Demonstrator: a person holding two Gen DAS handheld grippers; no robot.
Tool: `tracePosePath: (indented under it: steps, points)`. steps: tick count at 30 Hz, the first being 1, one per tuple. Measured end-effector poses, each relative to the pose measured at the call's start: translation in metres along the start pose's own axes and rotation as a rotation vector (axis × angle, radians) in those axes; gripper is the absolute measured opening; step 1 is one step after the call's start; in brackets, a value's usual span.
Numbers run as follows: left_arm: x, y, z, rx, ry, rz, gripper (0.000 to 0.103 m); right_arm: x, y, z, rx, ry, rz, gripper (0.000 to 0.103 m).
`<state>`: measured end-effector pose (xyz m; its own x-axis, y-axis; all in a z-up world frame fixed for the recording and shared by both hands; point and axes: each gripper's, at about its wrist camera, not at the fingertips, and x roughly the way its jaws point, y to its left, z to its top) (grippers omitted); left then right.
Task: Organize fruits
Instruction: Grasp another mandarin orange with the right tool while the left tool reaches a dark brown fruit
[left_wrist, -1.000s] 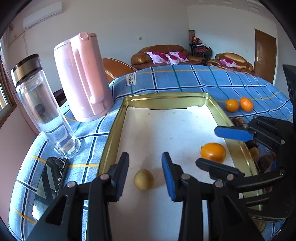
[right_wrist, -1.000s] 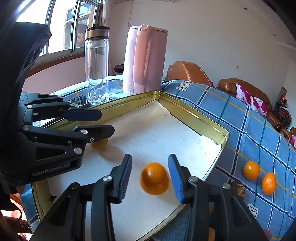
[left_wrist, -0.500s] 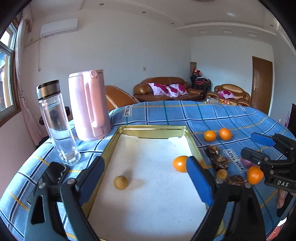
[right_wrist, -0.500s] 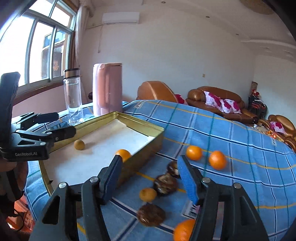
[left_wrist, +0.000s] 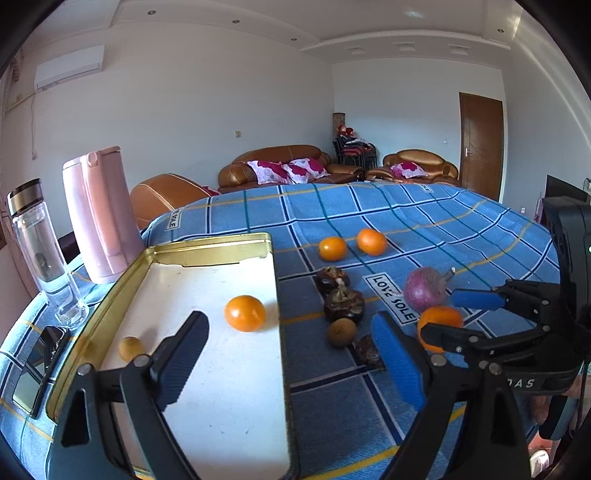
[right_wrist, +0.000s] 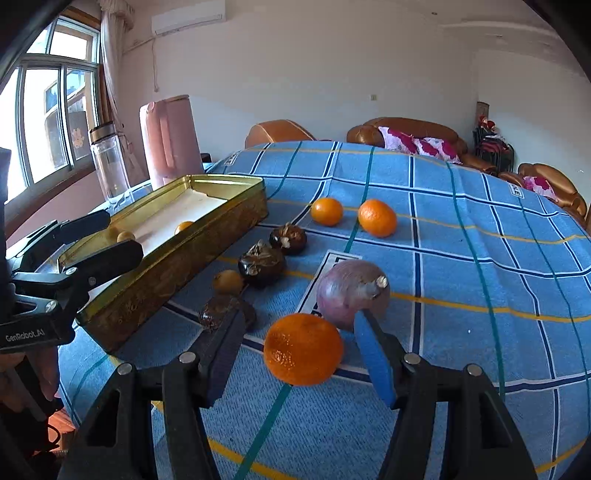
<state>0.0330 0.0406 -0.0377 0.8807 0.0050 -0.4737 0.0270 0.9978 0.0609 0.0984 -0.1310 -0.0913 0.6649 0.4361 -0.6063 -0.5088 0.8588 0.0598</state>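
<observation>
Both grippers had swung off the tin (left_wrist: 207, 248) toward the loose fruit. The left gripper (left_wrist: 291, 354) hung released, empty. The right gripper (right_wrist: 301, 354), jaws apart, straddled an orange (right_wrist: 303, 349); closing off-centre could roll it against the onion (right_wrist: 349, 295).

The worktop (left_wrist: 424, 214) wears a blue checked cloth. On it sits a gold tin tray (left_wrist: 207, 245), with a pink kettle (left_wrist: 99, 214), a clear bottle (left_wrist: 40, 254) and a phone (left_wrist: 40, 365) to its left. To the tray's right lie two oranges (left_wrist: 332, 248) side by side, dark wrinkled fruits (left_wrist: 343, 304), a small brown fruit (left_wrist: 341, 332), a purple onion (left_wrist: 424, 290) and another orange (right_wrist: 303, 349).
</observation>
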Motion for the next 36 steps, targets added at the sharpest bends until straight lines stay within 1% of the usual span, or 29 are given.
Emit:
tracePosePath:
  steps: [2, 4, 5, 6, 8, 12, 15, 17, 19, 23, 28, 29, 33, 36]
  points:
    - [0.002, -0.003, 0.000, 0.002, 0.007, -0.009, 0.092, 0.003, 0.000, -0.001, -0.002, 0.016, 0.003, 0.063]
    - [0.003, -0.006, 0.000, 0.001, 0.012, -0.017, 0.092, 0.012, 0.000, -0.001, -0.009, 0.067, 0.018, 0.060]
    - [0.004, -0.006, 0.000, 0.004, 0.014, -0.023, 0.092, 0.014, 0.000, 0.000, -0.010, 0.077, 0.019, 0.052]
    - [0.005, -0.008, 0.000, 0.008, 0.016, -0.028, 0.092, 0.015, 0.000, -0.001, -0.007, 0.085, 0.025, 0.049]
    - [0.005, -0.011, 0.000, 0.015, 0.017, -0.041, 0.092, 0.013, 0.001, -0.002, -0.013, 0.074, 0.025, 0.048]
    - [0.006, -0.023, 0.000, 0.040, 0.026, -0.064, 0.086, -0.003, 0.000, -0.005, -0.012, -0.010, -0.001, 0.048]
    - [0.010, -0.033, -0.001, 0.058, 0.050, -0.086, 0.081, -0.011, -0.007, -0.006, -0.019, -0.036, -0.069, 0.048]
    - [0.015, -0.041, -0.001, 0.072, 0.075, -0.094, 0.078, -0.013, -0.017, -0.007, -0.001, -0.036, -0.087, 0.048]
    - [0.022, -0.048, -0.003, 0.081, 0.100, -0.097, 0.071, -0.016, -0.028, -0.008, 0.037, -0.043, -0.074, 0.048]
    - [0.034, -0.059, -0.007, 0.087, 0.164, -0.127, 0.068, -0.018, -0.034, -0.007, 0.059, -0.055, -0.054, 0.048]
    - [0.050, -0.061, -0.011, 0.074, 0.247, -0.141, 0.052, -0.020, -0.037, -0.008, 0.072, -0.068, -0.032, 0.048]
    - [0.052, -0.061, -0.011, 0.070, 0.265, -0.163, 0.051, -0.019, -0.037, -0.008, 0.072, -0.066, -0.030, 0.048]
    - [0.062, -0.061, -0.011, 0.059, 0.308, -0.178, 0.050, -0.019, -0.036, -0.008, 0.070, -0.065, -0.022, 0.048]
    - [0.070, -0.058, -0.010, 0.038, 0.330, -0.193, 0.042, -0.019, -0.036, -0.009, 0.062, -0.060, -0.018, 0.048]
